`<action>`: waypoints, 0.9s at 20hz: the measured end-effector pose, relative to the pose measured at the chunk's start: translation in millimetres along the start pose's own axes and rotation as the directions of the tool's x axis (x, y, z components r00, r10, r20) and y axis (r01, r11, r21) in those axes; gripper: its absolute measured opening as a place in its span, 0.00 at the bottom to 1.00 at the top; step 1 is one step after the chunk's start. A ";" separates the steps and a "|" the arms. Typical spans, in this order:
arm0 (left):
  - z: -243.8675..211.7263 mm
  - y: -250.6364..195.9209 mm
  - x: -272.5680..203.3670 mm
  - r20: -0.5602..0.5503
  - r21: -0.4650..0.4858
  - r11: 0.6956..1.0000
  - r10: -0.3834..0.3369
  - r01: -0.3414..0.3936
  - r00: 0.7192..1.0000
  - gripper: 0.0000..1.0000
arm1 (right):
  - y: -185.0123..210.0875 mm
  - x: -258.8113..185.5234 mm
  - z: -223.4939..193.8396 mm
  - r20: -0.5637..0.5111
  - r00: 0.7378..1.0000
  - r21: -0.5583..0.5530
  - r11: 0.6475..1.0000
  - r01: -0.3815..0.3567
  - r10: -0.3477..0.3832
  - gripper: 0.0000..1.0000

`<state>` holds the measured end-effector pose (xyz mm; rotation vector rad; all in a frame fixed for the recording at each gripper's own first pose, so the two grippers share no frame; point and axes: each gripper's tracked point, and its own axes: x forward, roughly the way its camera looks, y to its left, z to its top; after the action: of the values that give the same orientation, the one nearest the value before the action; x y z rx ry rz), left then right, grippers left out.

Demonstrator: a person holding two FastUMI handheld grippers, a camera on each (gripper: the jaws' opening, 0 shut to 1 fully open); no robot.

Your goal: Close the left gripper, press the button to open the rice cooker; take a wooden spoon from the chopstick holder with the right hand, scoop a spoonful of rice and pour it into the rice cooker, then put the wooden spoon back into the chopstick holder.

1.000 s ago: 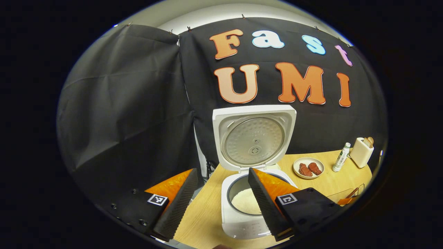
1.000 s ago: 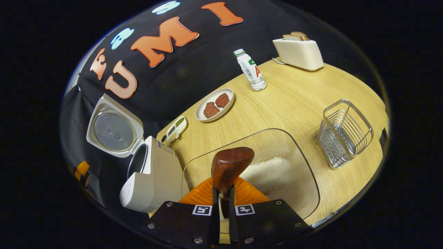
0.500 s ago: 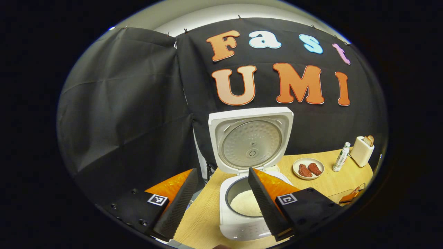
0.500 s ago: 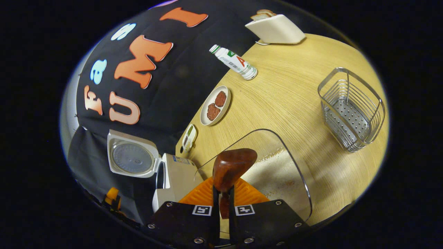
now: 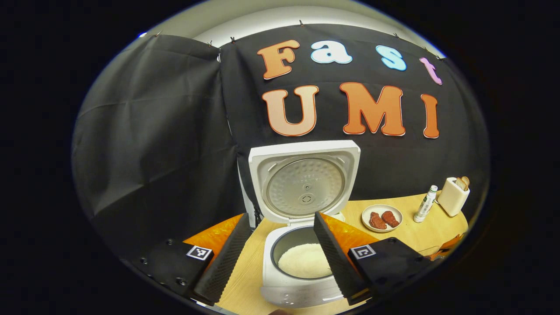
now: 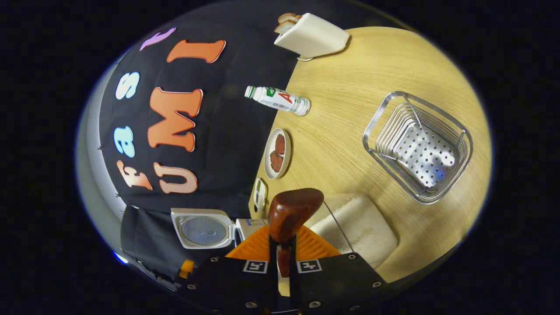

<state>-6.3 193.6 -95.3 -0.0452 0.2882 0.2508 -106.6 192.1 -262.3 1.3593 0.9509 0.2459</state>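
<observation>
Right gripper view, fingers clenched on wooden spoon, left gripper fingers released

A black cloth wall hangs in folds from 9 to 2 o'clock, a pale ceiling strip above it at 12; the light wooden table spreads below.

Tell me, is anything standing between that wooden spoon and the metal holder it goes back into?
Nothing visible does. The right gripper grips the wooden spoon above the clear rice container. Only bare table lies between it and the chopstick holder, which holds nothing.
</observation>
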 end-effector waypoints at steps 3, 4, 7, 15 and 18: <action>5.7 -6.8 0.9 0.012 -0.009 1.000 0.003 -0.003 1.000 0.99 | 26.6 -5.0 14.0 0.010 0.998 0.045 0.997 -0.070 0.069 0.10; 7.7 -9.0 -0.6 0.015 -0.011 1.000 0.002 -0.002 1.000 0.99 | 36.6 -8.1 16.7 0.006 0.996 0.057 0.994 -0.092 0.092 0.10; 13.8 -8.6 -5.1 0.031 -0.023 1.000 0.010 -0.009 0.999 0.99 | 67.8 -4.5 21.7 -0.012 0.987 0.096 0.983 -0.156 0.158 0.10; 19.8 26.2 -16.1 0.061 -0.060 0.994 0.093 -0.089 0.994 0.98 | 152.1 34.5 -6.0 -0.133 0.946 0.189 0.944 -0.270 0.297 0.10; 17.8 46.9 -21.4 0.071 -0.071 0.989 0.138 -0.133 0.988 0.98 | 177.5 53.6 -25.1 -0.173 0.933 0.207 0.938 -0.279 0.316 0.10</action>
<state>-33.0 235.3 -72.6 -0.0810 0.2079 0.3968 -26.5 289.3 -124.1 1.6704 0.9491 0.5515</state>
